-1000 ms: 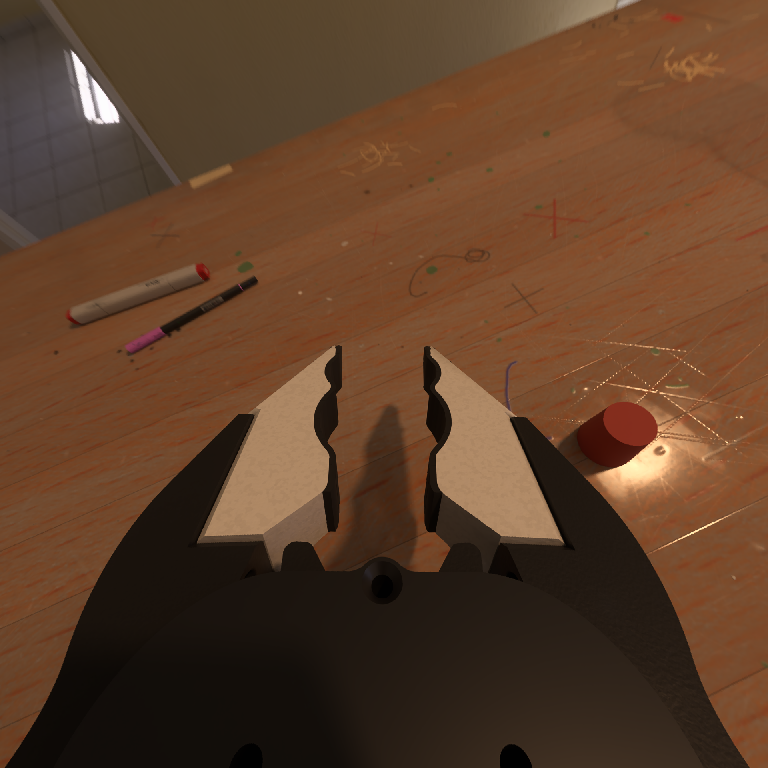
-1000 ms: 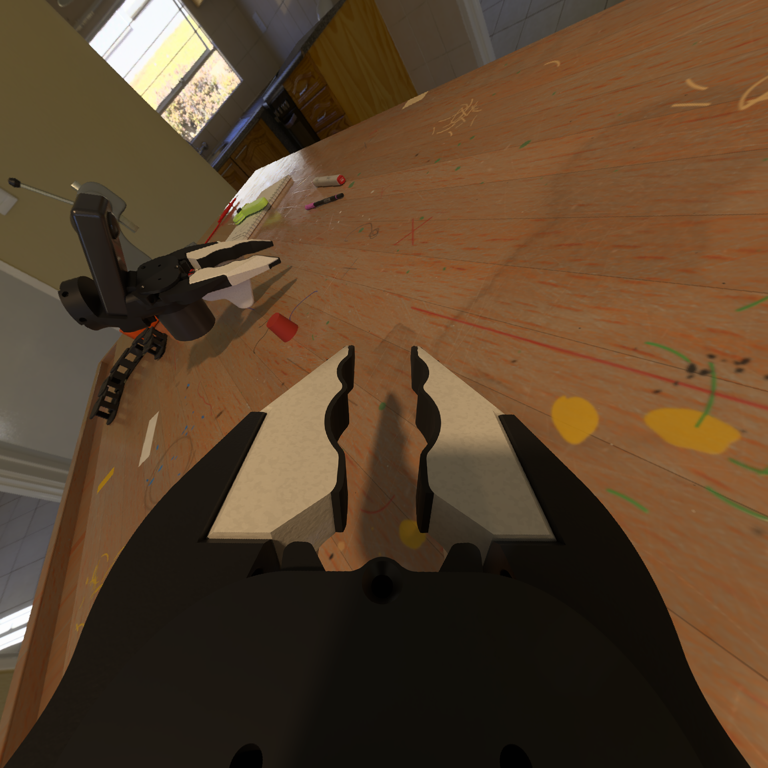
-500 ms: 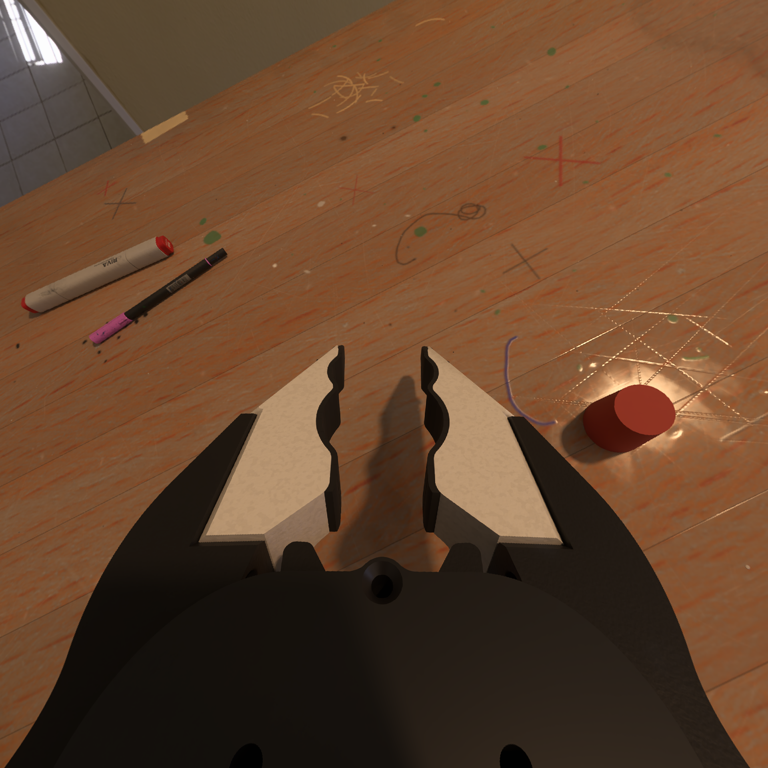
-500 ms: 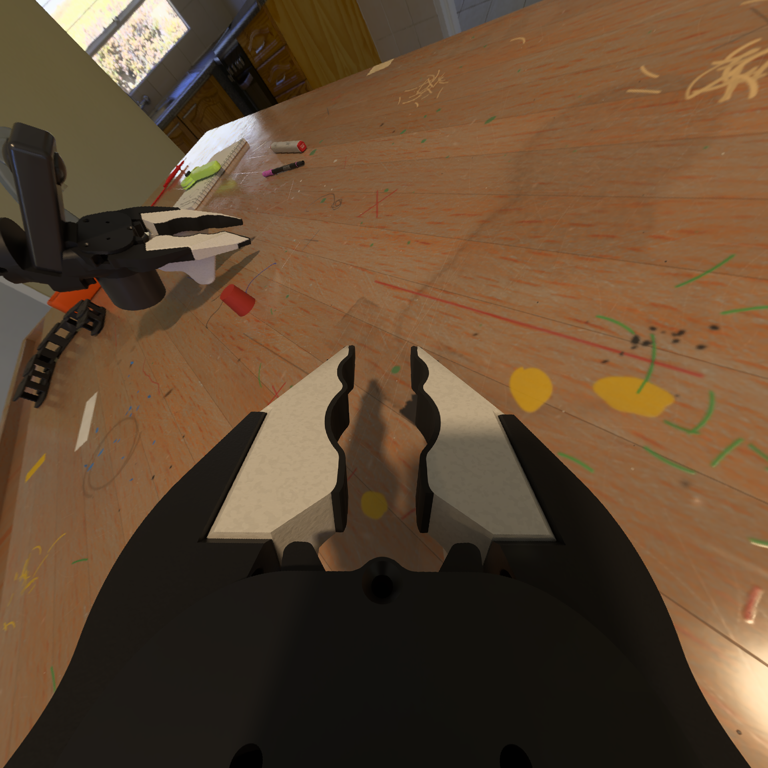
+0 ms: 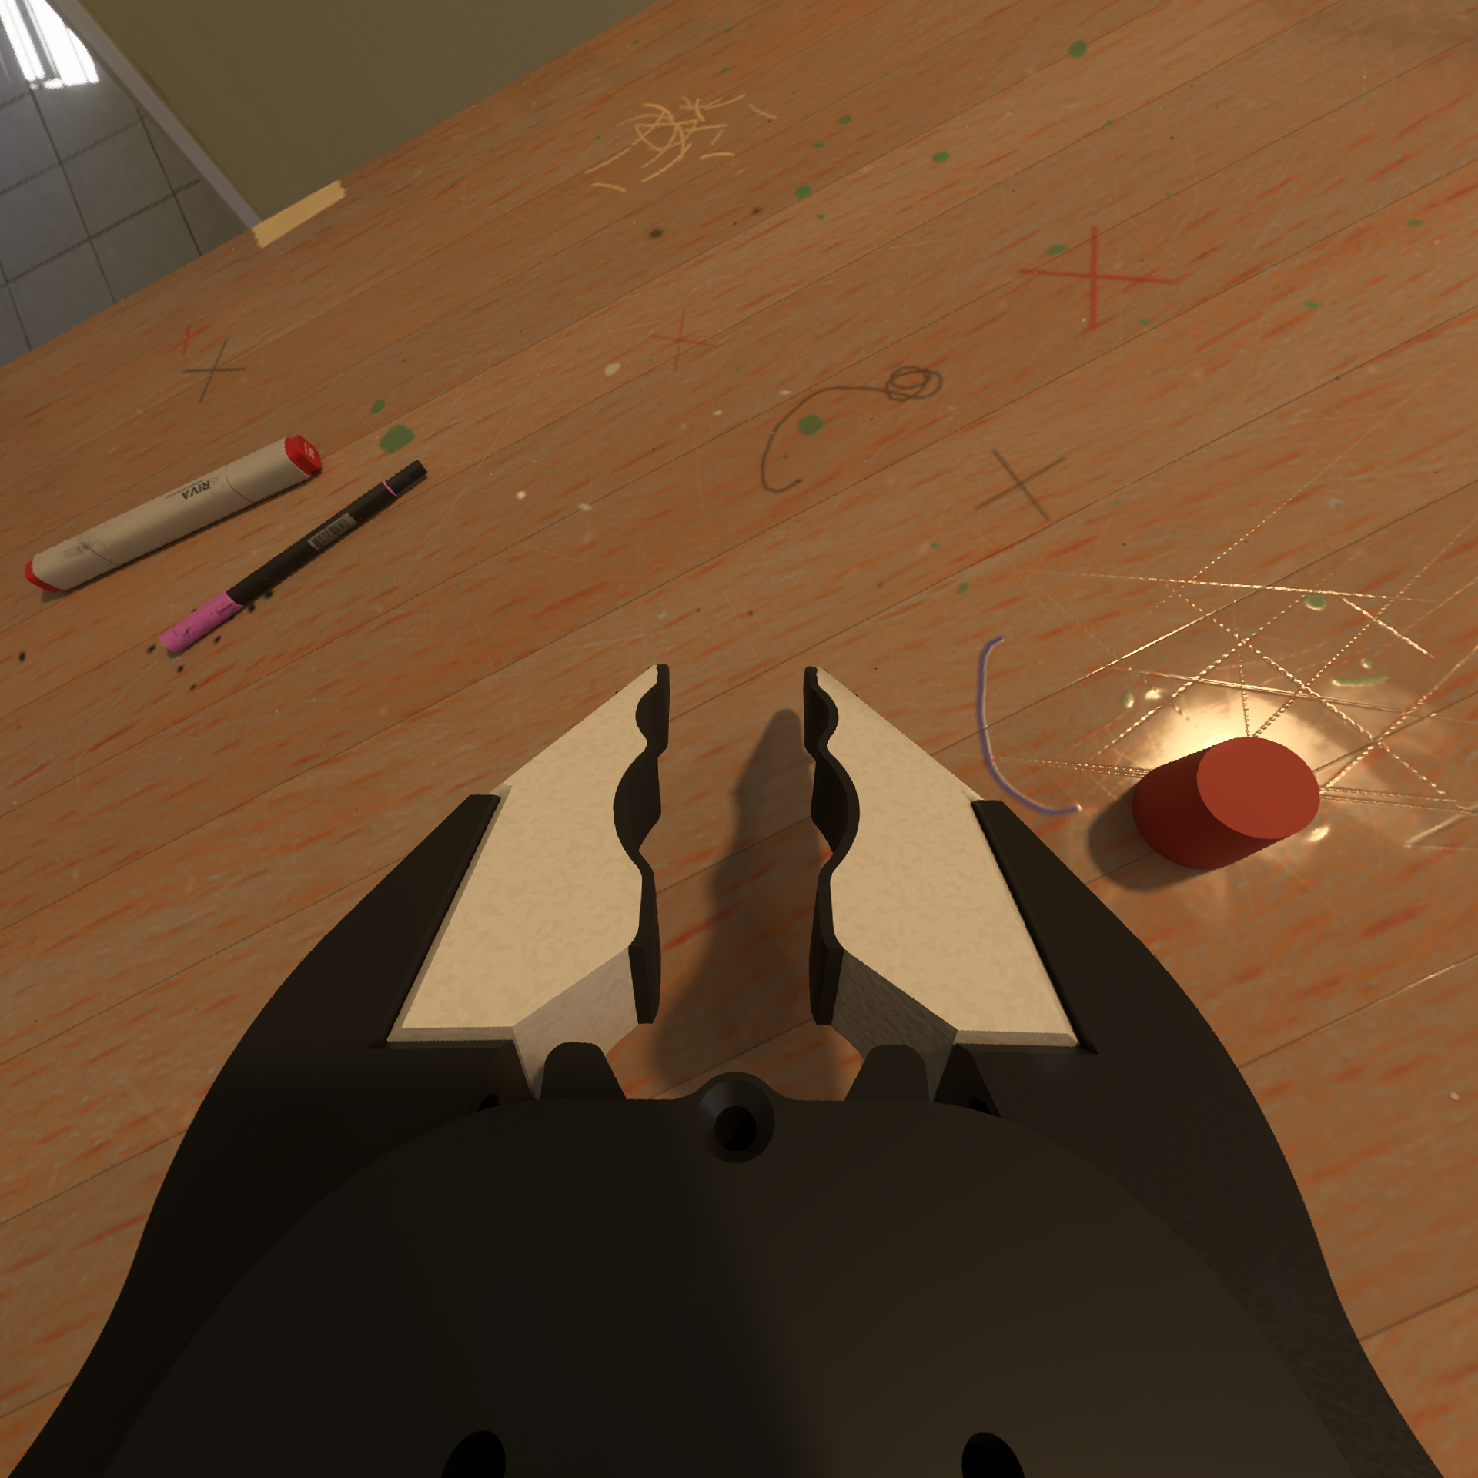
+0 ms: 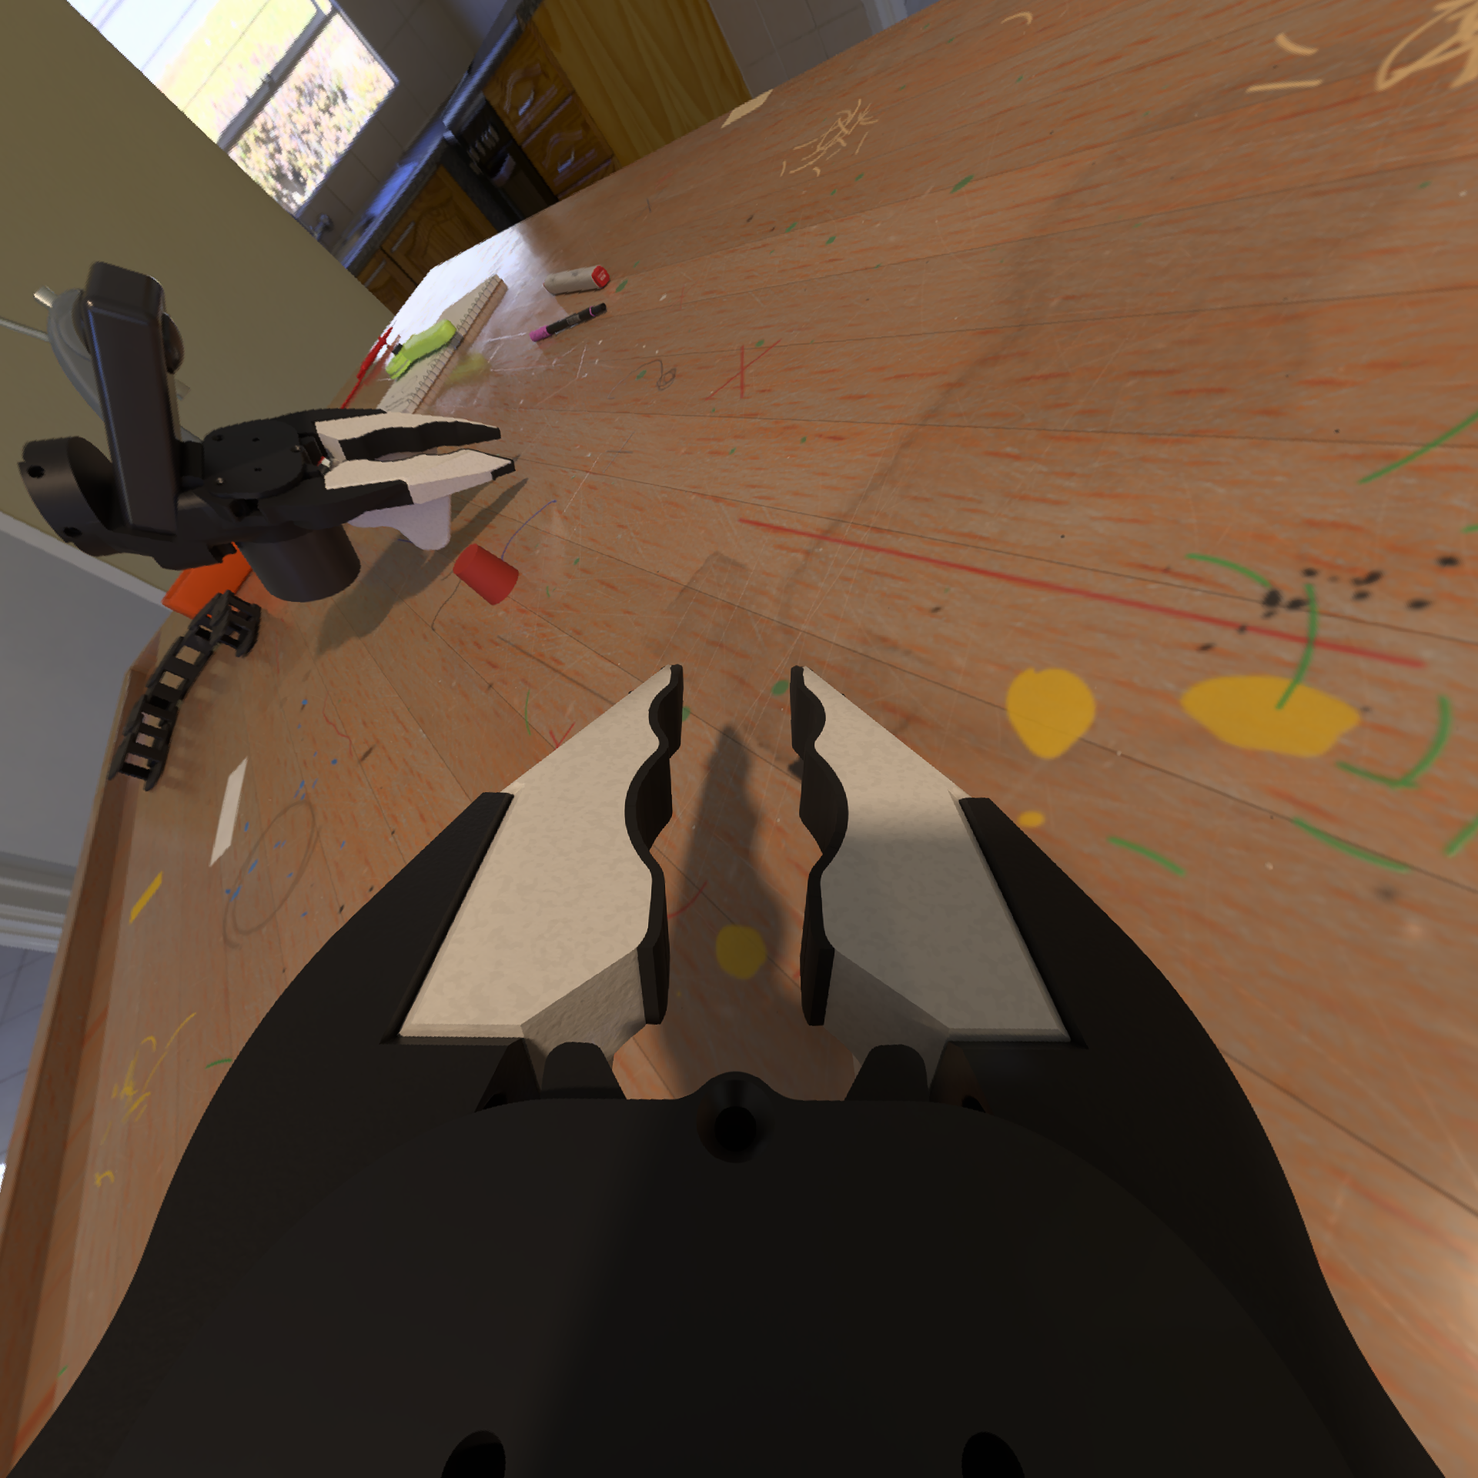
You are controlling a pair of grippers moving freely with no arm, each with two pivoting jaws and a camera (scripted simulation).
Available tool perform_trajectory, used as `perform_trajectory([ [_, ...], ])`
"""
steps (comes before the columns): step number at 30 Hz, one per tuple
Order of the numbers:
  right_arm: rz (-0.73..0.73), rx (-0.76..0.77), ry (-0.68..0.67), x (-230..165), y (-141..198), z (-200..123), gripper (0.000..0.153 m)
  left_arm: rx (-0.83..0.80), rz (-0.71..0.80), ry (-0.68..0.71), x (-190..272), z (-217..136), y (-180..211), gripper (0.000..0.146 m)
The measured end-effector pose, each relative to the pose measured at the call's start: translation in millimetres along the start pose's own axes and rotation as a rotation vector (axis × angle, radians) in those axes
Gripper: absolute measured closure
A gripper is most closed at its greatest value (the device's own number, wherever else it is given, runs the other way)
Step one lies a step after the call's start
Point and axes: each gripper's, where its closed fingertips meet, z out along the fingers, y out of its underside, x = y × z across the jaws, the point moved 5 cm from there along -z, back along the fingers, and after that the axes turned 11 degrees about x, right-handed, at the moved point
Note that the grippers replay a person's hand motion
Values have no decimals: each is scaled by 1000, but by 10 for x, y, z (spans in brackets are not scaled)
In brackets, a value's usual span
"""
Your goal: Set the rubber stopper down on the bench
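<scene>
The red rubber stopper [image 5: 1224, 802] lies on its side on the wooden bench [image 5: 800, 560], to the right of my left gripper [image 5: 732, 680] and apart from it. The left gripper is open and empty, above the bench. In the right wrist view the stopper [image 6: 485, 574] lies far off at the left, just below and in front of the left gripper [image 6: 500, 452]. My right gripper [image 6: 736, 680] is open and empty, over the bench, well away from the stopper.
A white marker with red caps [image 5: 172, 512] and a black pen with a pink cap [image 5: 292, 556] lie at the far left. In the right wrist view a black cup [image 6: 300, 564], a white object [image 6: 424, 520], an orange block [image 6: 204, 588], a black cable chain [image 6: 172, 688] and a ruler [image 6: 452, 344] sit near the bench's left edge.
The left gripper has tilted and shifted, so the stopper sits a little nearer in its view. The right wrist view has swung, bringing the left gripper and stopper closer to centre. Both jaws stay open.
</scene>
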Motion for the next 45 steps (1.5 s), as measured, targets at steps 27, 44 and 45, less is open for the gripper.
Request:
perform_trajectory([
  [27,44,18,-12,-21,14,-44,127,-4,5,6,12,5,4,115],
  [44,69,13,-25,-31,27,-29,127,-13,13,8,22,15,12,117],
  [45,71,12,-26,-32,28,-28,127,-13,12,8,22,15,12,117],
])
